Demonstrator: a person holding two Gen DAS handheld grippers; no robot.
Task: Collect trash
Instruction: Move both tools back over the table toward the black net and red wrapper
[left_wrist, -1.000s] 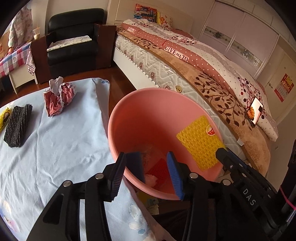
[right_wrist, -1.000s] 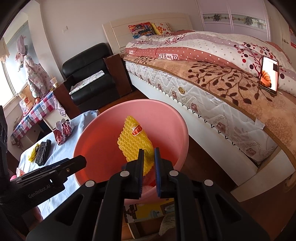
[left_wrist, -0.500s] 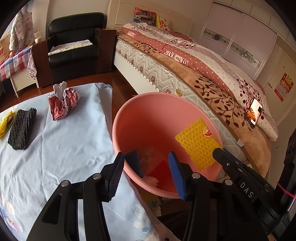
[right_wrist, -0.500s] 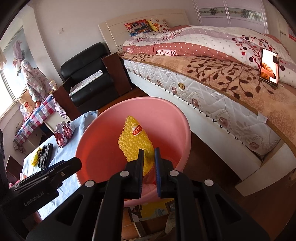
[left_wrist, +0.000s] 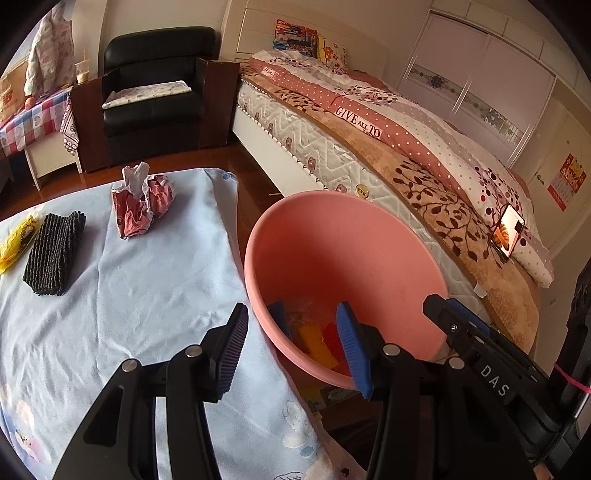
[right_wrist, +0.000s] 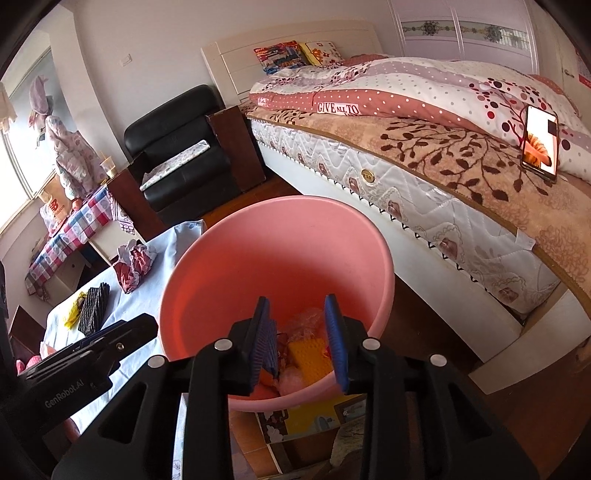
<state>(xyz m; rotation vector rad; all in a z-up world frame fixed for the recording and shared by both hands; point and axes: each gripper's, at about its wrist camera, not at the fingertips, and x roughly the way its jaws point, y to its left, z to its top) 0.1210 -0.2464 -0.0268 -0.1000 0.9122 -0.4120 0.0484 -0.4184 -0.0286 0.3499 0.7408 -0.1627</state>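
Trash run is mid-way, by my read: yellow bubble-wrap piece (right_wrist: 310, 355) already lies at the bottom of the pink bin (right_wrist: 373, 266) w/ other scraps, and more waits on the table (left_wrist: 140, 288).

Right tongs (right_wrist: 300, 341) hang over the bin's near rim, jaws parted wide, nothing btwn them; the yellow piece sits directly below and just ahead of the tips. Left tongs (left_wrist: 293, 349) are spread wide too, empty, straddling the gap where the blue tablecloth edge meets the bin wall.

Left to collect, all on the cloth: crumpled red-and-white paper (left_wrist: 142, 201) near the far edge, black ribbed foam pad (left_wrist: 53, 253) to its left, yellow wrapper (left_wrist: 16, 242) beside the pad at the cloth's left margin. All three are well apart from both tongs.

Next move prob. calls for the left tongs to swing away from the bin, reach fwd over the cloth to the crumpled paper (closest to the bin), and close on a raised fold. It's light and springy, so a shallow pinch could slip.
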